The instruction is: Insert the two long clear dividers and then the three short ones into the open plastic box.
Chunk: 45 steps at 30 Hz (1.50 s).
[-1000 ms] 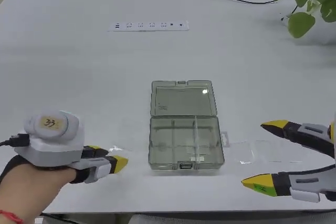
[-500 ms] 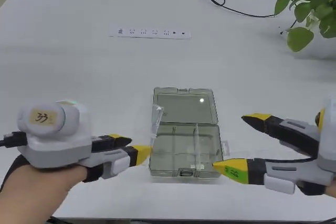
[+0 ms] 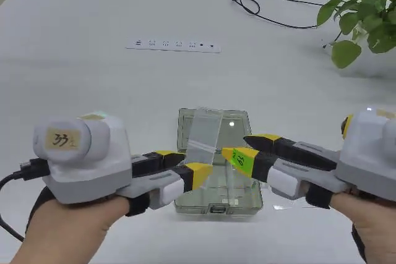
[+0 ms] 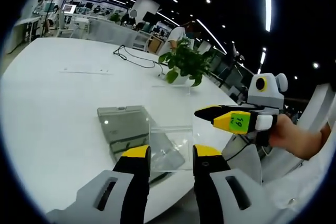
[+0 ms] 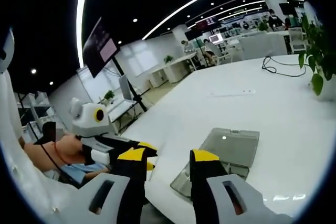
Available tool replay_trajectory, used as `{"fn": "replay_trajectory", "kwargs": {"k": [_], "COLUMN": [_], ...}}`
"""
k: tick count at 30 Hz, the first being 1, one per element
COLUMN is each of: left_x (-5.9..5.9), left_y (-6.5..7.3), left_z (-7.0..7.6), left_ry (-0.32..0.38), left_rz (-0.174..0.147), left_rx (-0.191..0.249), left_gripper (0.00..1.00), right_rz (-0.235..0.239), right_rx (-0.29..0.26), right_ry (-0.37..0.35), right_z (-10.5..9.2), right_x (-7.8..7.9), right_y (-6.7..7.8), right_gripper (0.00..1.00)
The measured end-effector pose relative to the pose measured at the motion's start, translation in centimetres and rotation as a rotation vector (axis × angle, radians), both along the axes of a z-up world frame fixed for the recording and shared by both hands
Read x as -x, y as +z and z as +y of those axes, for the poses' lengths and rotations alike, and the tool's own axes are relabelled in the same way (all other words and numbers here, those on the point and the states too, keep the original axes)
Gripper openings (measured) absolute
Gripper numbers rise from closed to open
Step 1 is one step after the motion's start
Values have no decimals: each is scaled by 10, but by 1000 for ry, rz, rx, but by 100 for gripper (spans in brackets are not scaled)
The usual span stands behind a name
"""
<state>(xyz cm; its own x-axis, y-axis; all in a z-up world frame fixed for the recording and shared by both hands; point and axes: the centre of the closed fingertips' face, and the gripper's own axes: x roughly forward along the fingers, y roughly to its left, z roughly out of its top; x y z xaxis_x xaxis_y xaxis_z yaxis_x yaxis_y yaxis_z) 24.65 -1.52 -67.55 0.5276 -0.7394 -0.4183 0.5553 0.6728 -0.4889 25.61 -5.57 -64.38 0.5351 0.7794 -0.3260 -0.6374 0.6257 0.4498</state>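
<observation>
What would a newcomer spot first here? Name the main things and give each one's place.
First comes the clear divider, held up by the left gripper over the open plastic box near the front edge of the white table. The right gripper hangs open close beside it, its yellow tips pointing towards the sheet. A leafy plant stands at the far right.

Left claw's (image 3: 185,162) sticker (image 3: 60,142) reads "33"; right claw's (image 4: 207,117) green tag (image 4: 236,121) reads "19".
</observation>
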Motion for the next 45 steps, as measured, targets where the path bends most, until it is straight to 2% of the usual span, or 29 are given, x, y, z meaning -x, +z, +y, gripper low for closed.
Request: {"fn": "replay_trajectory", "kwargs": {"k": [8,19,25,27,28,37,39,42,43,45], "left_x": [2,2,0,0,-1,2,4,9,10,10], "left_y": [5,6,6,5,4,4,4,0,-1,0], "left_z": [-9,-12,-12,-13,-13,-16,-17,-15,-13,-10], "left_ry": [-33,-58,-51,-54,-56,-74,-96,-145,-150,-161], "left_rz": [-32,-73,-80,-76,-84,-85,-96,-128,-127,-156], "left_rx": [-9,-53,-60,-61,-68,-61,-58,-80,-78,-78], "left_gripper": [30,30,30,31,30,35,39,43,44,49], "right_rz": [30,56,86,86,82,101,110,121,120,116], "right_rx": [-26,-16,-29,-20,-11,-8,-8,-19,-19,-12], "right_ry": [-35,-68,-108,-110,-114,-110,-105,-101,-99,-97], "right_z": [11,13,15,17,17,17,18,19,19,19], "right_x": [1,-1,-3,-2,-3,-4,-5,-6,-6,-9], "right_y": [0,-5,-5,-5,-5,-7,-8,-5,-4,-1], "right_gripper": [22,9,7,6,6,6,6,6,6,6]}}
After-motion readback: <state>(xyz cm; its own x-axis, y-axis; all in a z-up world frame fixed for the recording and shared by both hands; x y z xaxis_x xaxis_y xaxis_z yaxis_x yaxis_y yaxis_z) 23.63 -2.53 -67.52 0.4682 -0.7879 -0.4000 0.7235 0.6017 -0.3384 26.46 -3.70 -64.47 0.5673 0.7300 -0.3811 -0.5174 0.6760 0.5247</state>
